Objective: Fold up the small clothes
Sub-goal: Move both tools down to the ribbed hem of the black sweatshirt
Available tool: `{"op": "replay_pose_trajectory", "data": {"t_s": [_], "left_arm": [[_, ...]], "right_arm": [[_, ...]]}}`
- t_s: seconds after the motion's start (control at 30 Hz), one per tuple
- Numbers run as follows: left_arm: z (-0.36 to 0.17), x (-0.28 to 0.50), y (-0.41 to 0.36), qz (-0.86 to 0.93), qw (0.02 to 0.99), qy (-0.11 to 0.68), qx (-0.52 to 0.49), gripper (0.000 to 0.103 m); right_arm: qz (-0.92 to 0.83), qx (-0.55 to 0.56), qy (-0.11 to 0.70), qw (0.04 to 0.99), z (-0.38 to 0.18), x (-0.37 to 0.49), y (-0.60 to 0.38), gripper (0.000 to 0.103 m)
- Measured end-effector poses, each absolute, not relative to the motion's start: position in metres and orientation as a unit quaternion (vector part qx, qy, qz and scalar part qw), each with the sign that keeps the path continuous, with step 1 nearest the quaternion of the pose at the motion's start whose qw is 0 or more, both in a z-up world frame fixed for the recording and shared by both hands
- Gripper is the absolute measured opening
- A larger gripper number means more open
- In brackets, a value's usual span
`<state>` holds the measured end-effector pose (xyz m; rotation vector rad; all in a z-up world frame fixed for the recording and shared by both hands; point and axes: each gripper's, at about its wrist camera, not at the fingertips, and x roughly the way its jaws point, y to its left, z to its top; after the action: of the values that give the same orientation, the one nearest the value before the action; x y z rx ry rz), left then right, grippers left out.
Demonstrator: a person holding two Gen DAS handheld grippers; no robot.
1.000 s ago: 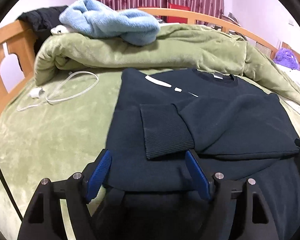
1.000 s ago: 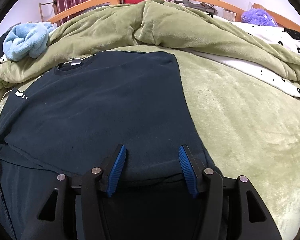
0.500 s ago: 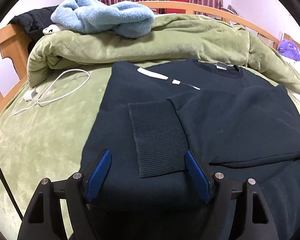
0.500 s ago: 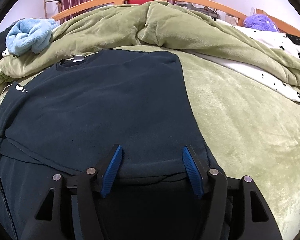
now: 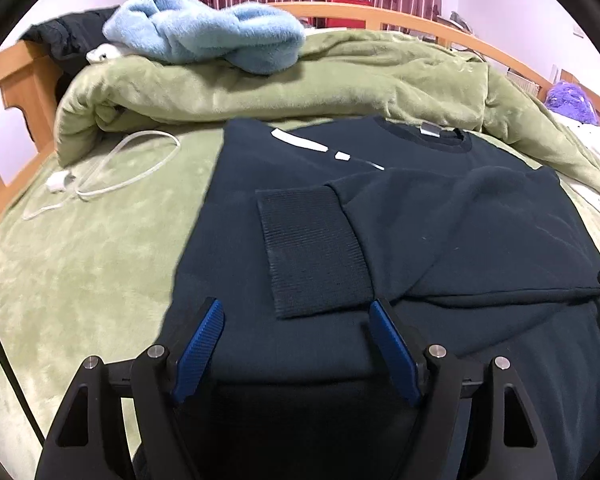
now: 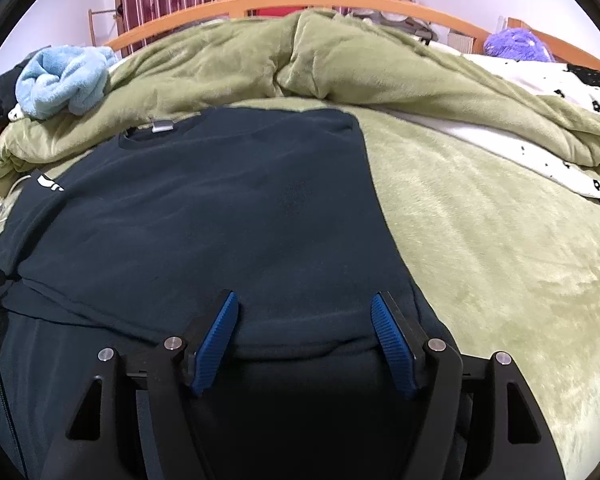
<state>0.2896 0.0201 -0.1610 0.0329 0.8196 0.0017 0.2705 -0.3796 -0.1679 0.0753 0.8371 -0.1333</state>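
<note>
Two tools with blue-padded fingers stand at the near hem of a dark navy knit sweater (image 5: 440,216), spread flat on an olive-green plush bed cover (image 5: 80,264). Left tool (image 5: 296,320) gapes wide, holding nothing; right tool (image 6: 304,312) likewise, jaws well apart and empty. On the sweater, a sleeve lies folded across the front, its ribbed cuff (image 5: 312,248) near the left tool. Beyond the sweater: a white charging cable (image 5: 112,172), a bunched green blanket (image 6: 240,60), a light-blue fleece garment (image 5: 208,32).

No readable text anywhere, white print (image 5: 314,145) on the dark sweater (image 5: 440,216) too cut off to read, grey neck tag (image 5: 431,131) blank at this size
</note>
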Motion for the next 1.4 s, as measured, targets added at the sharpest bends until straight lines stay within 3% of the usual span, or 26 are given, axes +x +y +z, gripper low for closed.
{"op": "replay_pose_trajectory", "data": {"t_s": [0.4,0.47,0.8,1.4], "left_arm": [[-0.126,0.203,0.035,0.030,0.921,0.387,0.022,0.075],[-0.123,0.189,0.037,0.032,0.921,0.388,0.017,0.084],[-0.107,0.113,0.040,0.039,0.933,0.352,-0.055,0.093],[-0.143,0.039,0.070,0.016,0.917,0.397,-0.043,0.091]], "right_arm": [[-0.084,-0.002,0.360,0.929,-0.111,0.195,-0.342,0.074],[-0.079,0.013,0.357,0.931,-0.101,0.179,-0.340,0.076],[-0.063,0.020,0.355,0.933,-0.073,0.113,-0.327,0.081],[-0.087,0.066,0.402,0.909,-0.130,0.004,-0.382,0.081]]}}
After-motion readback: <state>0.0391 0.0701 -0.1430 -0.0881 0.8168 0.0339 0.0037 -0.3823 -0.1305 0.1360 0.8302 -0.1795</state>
